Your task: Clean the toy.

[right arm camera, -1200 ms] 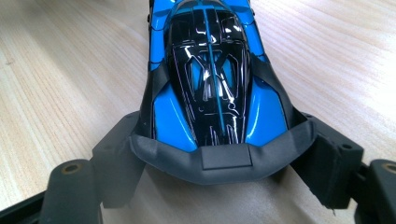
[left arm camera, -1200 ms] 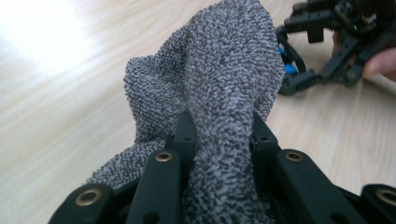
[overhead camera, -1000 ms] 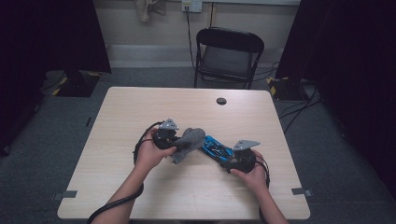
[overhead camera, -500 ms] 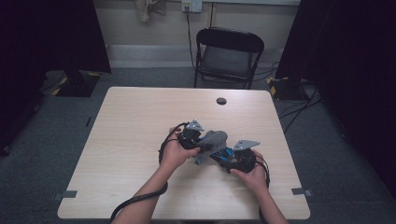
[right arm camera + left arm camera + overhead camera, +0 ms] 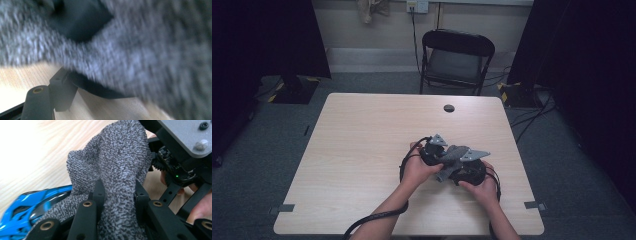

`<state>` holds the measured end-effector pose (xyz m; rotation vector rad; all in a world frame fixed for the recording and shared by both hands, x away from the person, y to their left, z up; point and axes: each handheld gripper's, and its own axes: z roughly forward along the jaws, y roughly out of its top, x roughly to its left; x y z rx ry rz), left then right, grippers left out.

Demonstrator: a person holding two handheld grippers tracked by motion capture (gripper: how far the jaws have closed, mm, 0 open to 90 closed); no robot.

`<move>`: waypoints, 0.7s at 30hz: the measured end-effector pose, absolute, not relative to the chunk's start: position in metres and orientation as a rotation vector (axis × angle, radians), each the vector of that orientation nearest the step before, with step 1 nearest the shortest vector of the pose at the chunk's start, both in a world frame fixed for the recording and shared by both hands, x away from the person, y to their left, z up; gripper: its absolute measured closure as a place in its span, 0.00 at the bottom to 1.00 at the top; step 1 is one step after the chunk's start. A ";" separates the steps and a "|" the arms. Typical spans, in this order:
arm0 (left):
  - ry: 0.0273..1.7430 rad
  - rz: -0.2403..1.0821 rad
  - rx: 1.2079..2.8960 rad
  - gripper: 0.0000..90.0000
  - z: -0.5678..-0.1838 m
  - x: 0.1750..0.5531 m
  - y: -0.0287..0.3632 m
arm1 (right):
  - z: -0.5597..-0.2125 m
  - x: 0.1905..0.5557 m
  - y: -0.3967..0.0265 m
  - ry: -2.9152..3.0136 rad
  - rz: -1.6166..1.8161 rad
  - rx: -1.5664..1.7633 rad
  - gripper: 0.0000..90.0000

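Observation:
A grey knitted cloth (image 5: 453, 156) sits bunched between my two grippers at the table's middle right. My left gripper (image 5: 119, 187) is shut on a fold of the cloth (image 5: 117, 157). Under the cloth's edge lies a shiny blue and black object (image 5: 30, 203), partly covered. In the high view my left gripper (image 5: 443, 154) and right gripper (image 5: 453, 172) are pressed close together, jaws facing each other. The right gripper's grey plate (image 5: 186, 135) is just beyond the cloth. In the right gripper view the blurred cloth (image 5: 150, 50) hangs over the jaws, and one black finger (image 5: 37, 102) shows.
The light wooden table (image 5: 362, 150) has a round black cable hole (image 5: 449, 108) near its far edge. A black folding chair (image 5: 454, 57) stands behind the table. A black cable (image 5: 372, 220) trails off the front edge.
My left hand has carried the cloth to the right until it meets the right gripper. The cloth now lies over the blue object. The right hand has barely moved.

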<state>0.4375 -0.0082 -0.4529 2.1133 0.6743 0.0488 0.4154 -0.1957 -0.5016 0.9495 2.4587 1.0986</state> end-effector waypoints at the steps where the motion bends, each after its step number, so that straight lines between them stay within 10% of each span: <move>1: 0.683 0.048 2.146 0.79 -0.457 0.436 -0.013 | -0.502 0.415 -0.196 2.459 1.099 0.949 0.27; 21: 0.656 0.059 2.150 0.79 -0.467 0.431 -0.019 | -0.502 0.415 -0.196 2.459 1.099 0.947 0.27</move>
